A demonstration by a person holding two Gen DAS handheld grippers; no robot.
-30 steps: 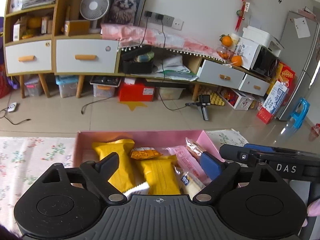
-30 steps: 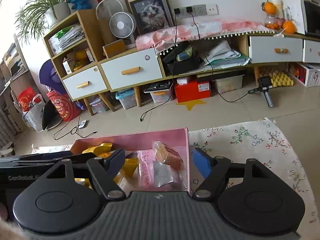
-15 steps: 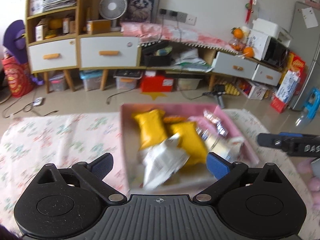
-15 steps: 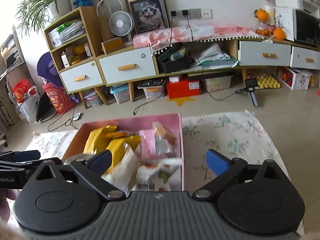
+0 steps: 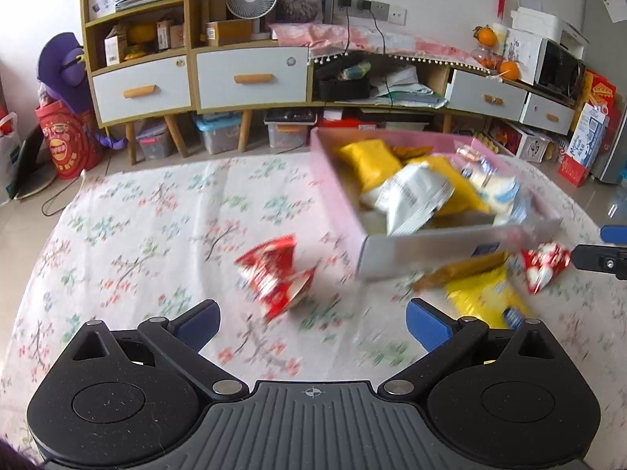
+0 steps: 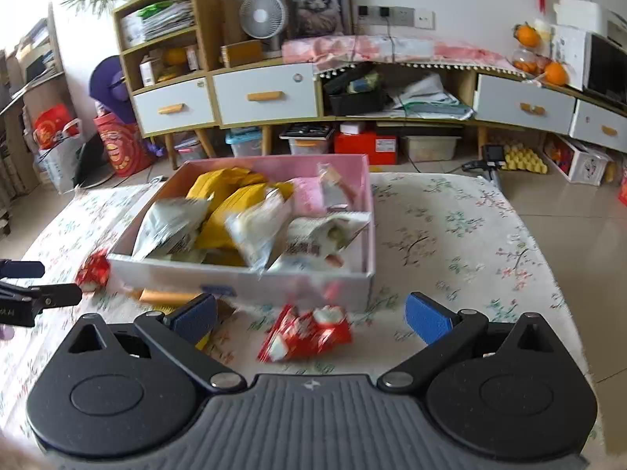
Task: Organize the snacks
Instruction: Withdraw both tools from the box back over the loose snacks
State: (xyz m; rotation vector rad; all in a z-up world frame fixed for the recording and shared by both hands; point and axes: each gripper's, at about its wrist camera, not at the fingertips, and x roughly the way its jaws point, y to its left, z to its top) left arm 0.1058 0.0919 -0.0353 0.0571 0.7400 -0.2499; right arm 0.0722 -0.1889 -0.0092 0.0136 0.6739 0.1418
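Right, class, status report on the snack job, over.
Left gripper open, right gripper open, both empty. Pink box holds packets; red packets outside. Nothing blocking.

Open cloth left and right, clutter around the box

In the left wrist view the cloth is bare to the far left; a red packet lies just ahead, and the box blocks the right, with a yellow packet and a second red packet near it. In the right wrist view a red bag lies between the wide-apart fingers, near the box wall; the cloth right of it is bare
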